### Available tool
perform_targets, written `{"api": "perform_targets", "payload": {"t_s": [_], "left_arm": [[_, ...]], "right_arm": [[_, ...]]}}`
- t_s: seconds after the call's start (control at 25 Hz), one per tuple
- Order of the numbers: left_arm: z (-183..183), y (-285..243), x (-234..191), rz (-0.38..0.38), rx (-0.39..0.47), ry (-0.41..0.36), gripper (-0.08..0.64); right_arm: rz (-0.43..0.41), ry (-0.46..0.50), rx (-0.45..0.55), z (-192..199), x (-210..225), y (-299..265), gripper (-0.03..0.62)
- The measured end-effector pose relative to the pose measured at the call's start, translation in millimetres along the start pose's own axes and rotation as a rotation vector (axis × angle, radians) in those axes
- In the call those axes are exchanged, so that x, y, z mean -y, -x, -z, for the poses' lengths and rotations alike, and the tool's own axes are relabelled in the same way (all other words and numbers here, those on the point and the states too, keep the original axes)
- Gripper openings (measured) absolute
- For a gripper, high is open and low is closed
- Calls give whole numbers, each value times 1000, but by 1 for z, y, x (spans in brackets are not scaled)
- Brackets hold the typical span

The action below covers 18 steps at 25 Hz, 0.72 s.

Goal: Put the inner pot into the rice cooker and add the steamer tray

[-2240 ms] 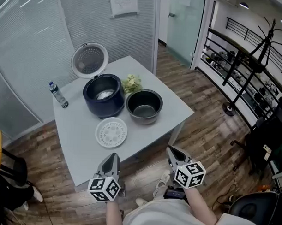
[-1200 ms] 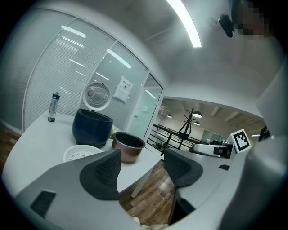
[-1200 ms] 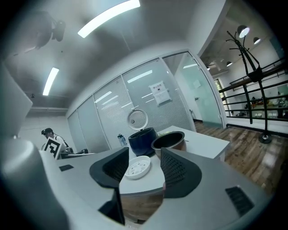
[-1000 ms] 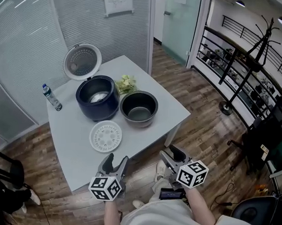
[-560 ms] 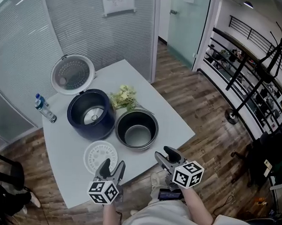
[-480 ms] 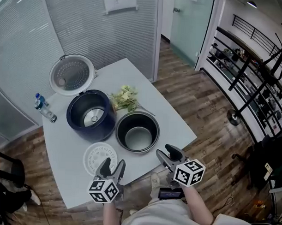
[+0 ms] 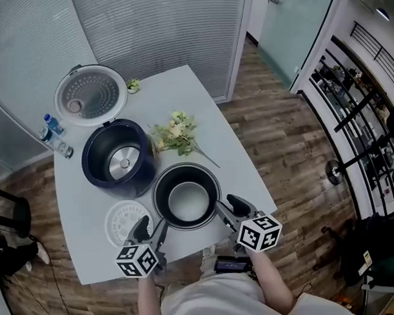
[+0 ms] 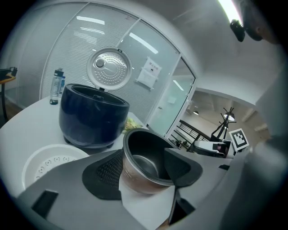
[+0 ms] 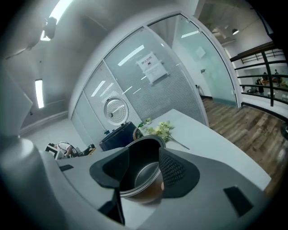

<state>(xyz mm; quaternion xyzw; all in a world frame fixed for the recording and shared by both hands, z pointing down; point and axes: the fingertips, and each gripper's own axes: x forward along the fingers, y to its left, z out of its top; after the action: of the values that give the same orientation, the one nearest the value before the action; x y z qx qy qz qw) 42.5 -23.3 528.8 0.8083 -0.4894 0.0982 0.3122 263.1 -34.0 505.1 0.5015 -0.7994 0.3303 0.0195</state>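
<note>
My left claw (image 7: 151, 227) and right claw (image 7: 227, 206) gape empty, flanking the inner pot (image 7: 186, 202) at the surface's (image 7: 180, 88) near edge, seemingly untouched.

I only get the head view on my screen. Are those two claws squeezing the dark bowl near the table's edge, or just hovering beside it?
Observer: Not squeezing. The left gripper view shows the left gripper with its jaws apart and the inner pot framed in the gap.
Operator: And the other claw?
Observer: The right gripper is open too. Its own view shows the pot's rim between its jaws.
Operator: Is that pot dark all over?
Observer: No. Seen from the side, its outer wall is coppery brown, which your top-down view hides.
</note>
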Motion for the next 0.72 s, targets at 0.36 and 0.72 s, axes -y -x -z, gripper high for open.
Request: {"api": "perform_targets", "payload": {"t_s": [0.36,0.72], "left_arm": [[13,-36,-18,-77,-47,32,291],[20,-52,-33,-115,-70,73,290]], "right_arm": [[6,-9,-108,8,27,-38,219],[-4,-8,-162,12,40,-63,216]]}}
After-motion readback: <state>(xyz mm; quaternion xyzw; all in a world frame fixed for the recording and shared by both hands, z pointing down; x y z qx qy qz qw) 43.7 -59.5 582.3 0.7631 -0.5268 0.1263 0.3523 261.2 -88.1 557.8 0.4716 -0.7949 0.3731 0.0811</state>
